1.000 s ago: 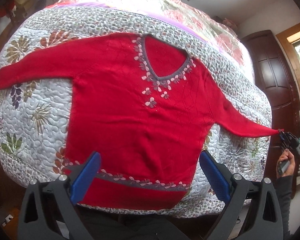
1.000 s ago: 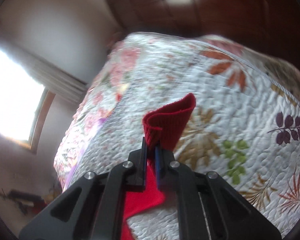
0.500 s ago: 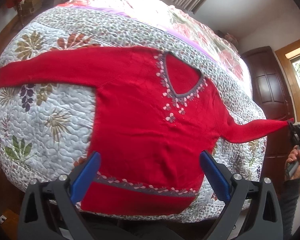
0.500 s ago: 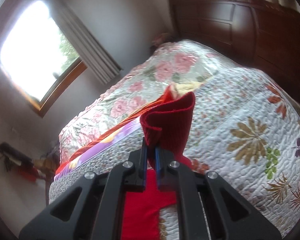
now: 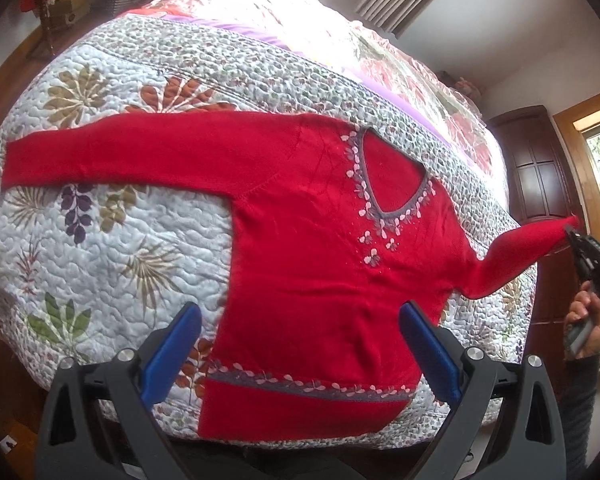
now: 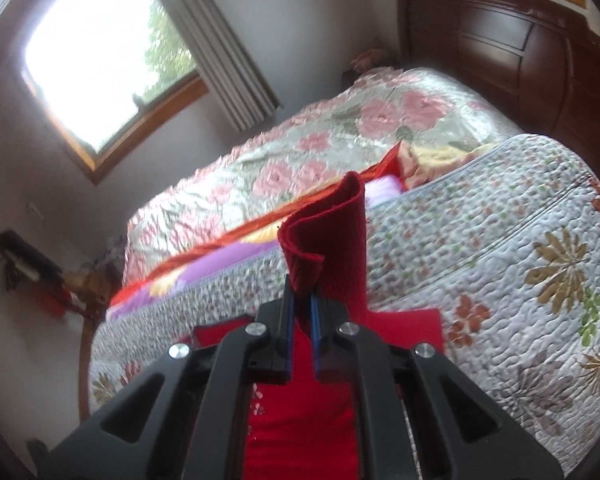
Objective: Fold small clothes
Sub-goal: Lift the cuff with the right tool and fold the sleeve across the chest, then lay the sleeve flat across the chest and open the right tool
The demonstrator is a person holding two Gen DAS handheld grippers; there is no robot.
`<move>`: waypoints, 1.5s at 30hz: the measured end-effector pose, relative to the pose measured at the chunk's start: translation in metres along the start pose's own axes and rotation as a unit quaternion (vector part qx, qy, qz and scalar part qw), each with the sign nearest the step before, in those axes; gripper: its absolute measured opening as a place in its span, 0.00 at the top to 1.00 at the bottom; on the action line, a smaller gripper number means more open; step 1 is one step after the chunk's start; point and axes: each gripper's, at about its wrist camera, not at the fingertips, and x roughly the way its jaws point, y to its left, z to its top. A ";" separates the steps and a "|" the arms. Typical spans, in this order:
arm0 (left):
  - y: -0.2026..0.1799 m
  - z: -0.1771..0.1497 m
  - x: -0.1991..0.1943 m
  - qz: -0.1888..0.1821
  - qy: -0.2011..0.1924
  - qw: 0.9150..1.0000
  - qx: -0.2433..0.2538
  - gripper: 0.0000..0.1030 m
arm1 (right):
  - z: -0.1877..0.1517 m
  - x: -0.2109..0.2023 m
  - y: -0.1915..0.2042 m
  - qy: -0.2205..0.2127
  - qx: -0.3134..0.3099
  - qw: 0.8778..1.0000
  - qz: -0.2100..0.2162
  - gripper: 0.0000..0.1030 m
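Observation:
A red sweater with a grey V-neck and pale leaf trim lies face up on the quilted bed. Its left sleeve stretches flat toward the left. My left gripper hovers open above the hem, its blue fingers apart and holding nothing. The right sleeve is lifted off the bed. My right gripper is shut on its cuff, which curls above the jaws. In the left wrist view the right gripper shows at the far right, held by a hand.
A floral bedspread covers the far half of the bed. A dark wooden wardrobe stands beyond the bed's right side. A window with a curtain sits on the far wall. Boxes and a wooden rack stand off the bed's far left corner.
The right gripper has raised the cuff higher and swung it over toward the sweater's body. The left wrist view has shifted, so the sweater sits further right in it.

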 end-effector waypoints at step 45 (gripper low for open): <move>-0.145 0.091 0.332 -0.239 0.252 0.937 -0.027 0.38 | -0.276 0.023 0.062 0.252 -0.032 0.965 -0.065 0.53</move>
